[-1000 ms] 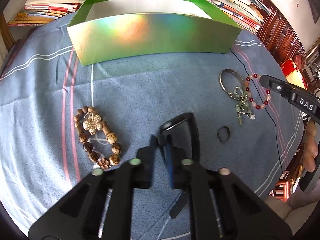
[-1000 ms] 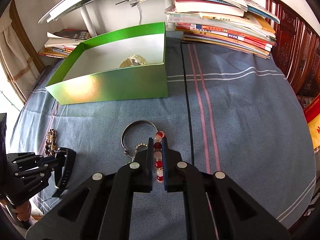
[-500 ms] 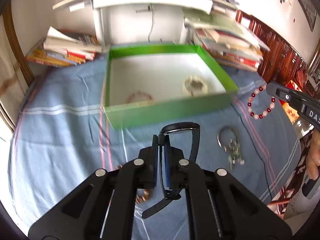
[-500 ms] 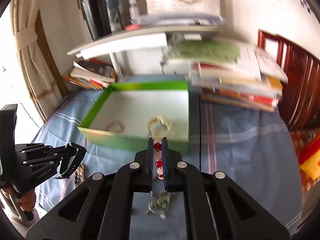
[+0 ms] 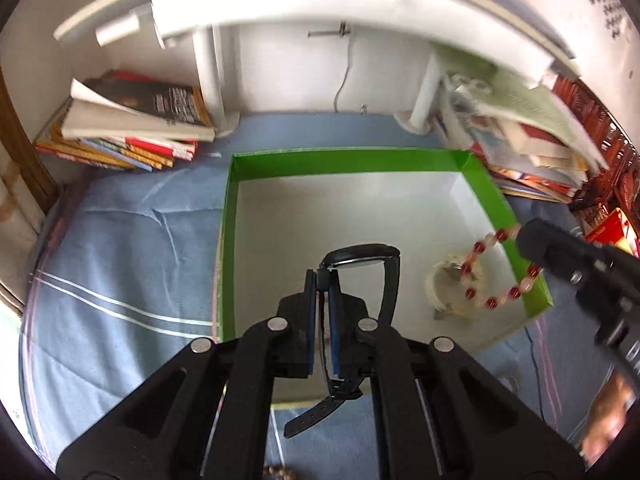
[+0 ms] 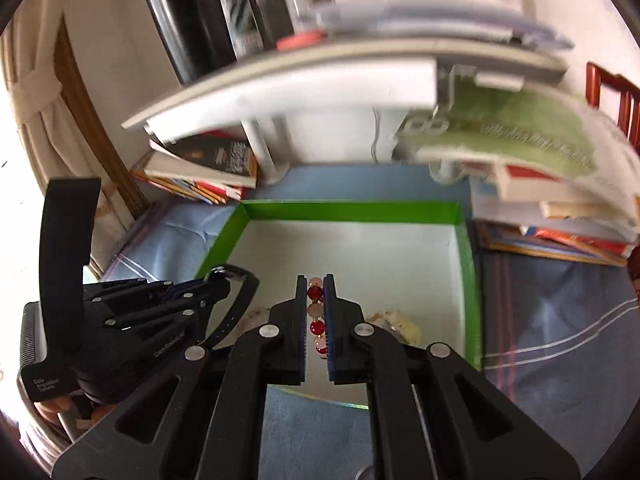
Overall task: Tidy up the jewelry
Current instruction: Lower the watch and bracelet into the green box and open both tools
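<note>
Now left gripper (image 5: 322,280) pinches a black strap watch (image 5: 362,258), right gripper (image 6: 315,292) glossy round beads (image 6: 315,292).

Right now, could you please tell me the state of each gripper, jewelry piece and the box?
Left gripper: shut on the watch strap.
Watch: held up above the box.
Right gripper: shut on the bead bracelet.
Bead bracelet: hanging over the box's right wall.
Green box: open, no lid on it.
Pale bracelet: lying inside the box.
</note>
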